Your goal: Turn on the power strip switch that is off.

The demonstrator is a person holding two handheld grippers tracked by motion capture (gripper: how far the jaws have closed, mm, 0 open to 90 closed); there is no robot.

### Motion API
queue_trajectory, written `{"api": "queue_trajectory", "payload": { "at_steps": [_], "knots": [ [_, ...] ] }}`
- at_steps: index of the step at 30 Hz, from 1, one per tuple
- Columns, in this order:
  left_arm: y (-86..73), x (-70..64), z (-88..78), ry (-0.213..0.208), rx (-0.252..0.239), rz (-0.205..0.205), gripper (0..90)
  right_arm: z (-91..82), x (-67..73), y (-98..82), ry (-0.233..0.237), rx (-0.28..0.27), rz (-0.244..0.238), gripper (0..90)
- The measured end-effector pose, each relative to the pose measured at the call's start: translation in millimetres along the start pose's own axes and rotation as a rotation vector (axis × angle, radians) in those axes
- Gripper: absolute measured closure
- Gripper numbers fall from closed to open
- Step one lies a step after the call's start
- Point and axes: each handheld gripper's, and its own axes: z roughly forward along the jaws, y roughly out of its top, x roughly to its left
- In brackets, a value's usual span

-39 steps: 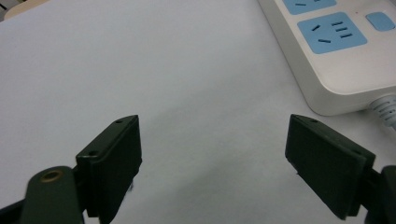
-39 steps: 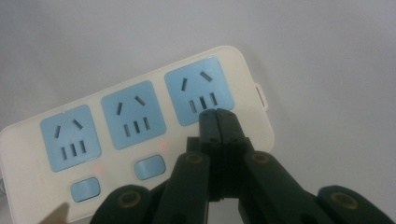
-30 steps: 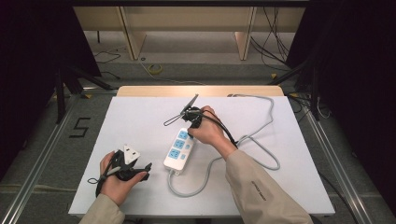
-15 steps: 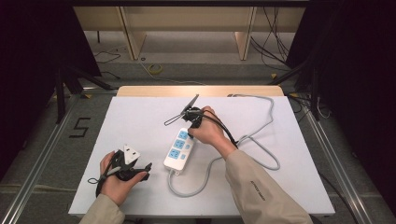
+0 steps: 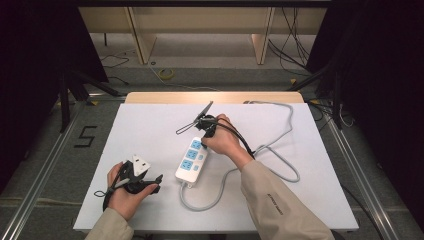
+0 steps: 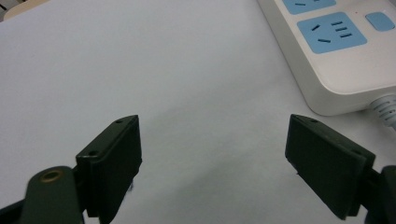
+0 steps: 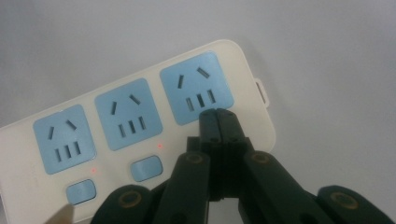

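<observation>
from above, my right gripper (image 5: 209, 131) sits on the far end of the power strip (image 5: 191, 161); my left gripper (image 5: 134, 176) rests well to its left. left gripper view: jaws spread, empty. right gripper view: jaws pressed together over where the strip's end switch should be; i judge a downward press comes next.
</observation>
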Motion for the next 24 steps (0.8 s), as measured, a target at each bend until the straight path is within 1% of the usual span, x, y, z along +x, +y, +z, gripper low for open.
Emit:
{"api": "queue_trajectory", "payload": {
  "at_steps": [2,3,5,11,12,14,15,17,19,22,24],
  "knots": [
    [0.0,0.0,-0.2,0.0,0.001,0.003,18.2,0.8,0.0,-0.5,-0.002,0.005,-0.006,90.0],
    [0.1,-0.2,-0.3,0.0,0.0,0.002,18.2,1.4,0.1,-0.9,0.007,-0.007,-0.007,90.0],
    [0.1,-0.3,-0.4,0.0,0.001,0.005,18.2,1.6,1.4,-0.9,0.0,-0.011,-0.006,90.0],
    [-0.4,0.9,-0.2,-0.001,-0.001,-0.005,18.1,1.3,1.8,-1.8,-0.006,-0.019,-0.017,90.0],
    [-0.5,1.3,-0.3,-0.001,0.0,-0.001,18.2,0.8,2.4,-2.0,-0.006,-0.016,-0.01,90.0],
    [-0.9,1.5,-0.2,0.0,0.002,-0.004,18.2,-1.0,3.0,-3.8,-0.01,-0.035,-0.013,90.0],
    [-1.0,1.7,-0.3,0.0,0.002,-0.005,18.2,-1.9,3.2,-5.9,-0.021,-0.041,-0.022,86.9],
    [-1.3,2.2,-0.4,0.0,0.002,-0.003,18.2,-4.5,2.9,-9.7,-0.016,-0.066,-0.017,83.7],
    [-1.4,1.9,-0.2,0.002,0.001,-0.006,18.2,-9.5,0.4,-14.8,-0.015,-0.095,-0.002,82.1],
    [-1.4,1.3,-0.6,0.001,0.001,-0.005,18.2,-17.8,-4.6,-24.4,0.01,-0.126,0.02,77.6],
    [-1.5,1.1,-0.6,0.002,0.002,-0.005,18.2,-22.6,-7.8,-32.3,0.03,-0.135,0.03,74.7]
  ]
}}
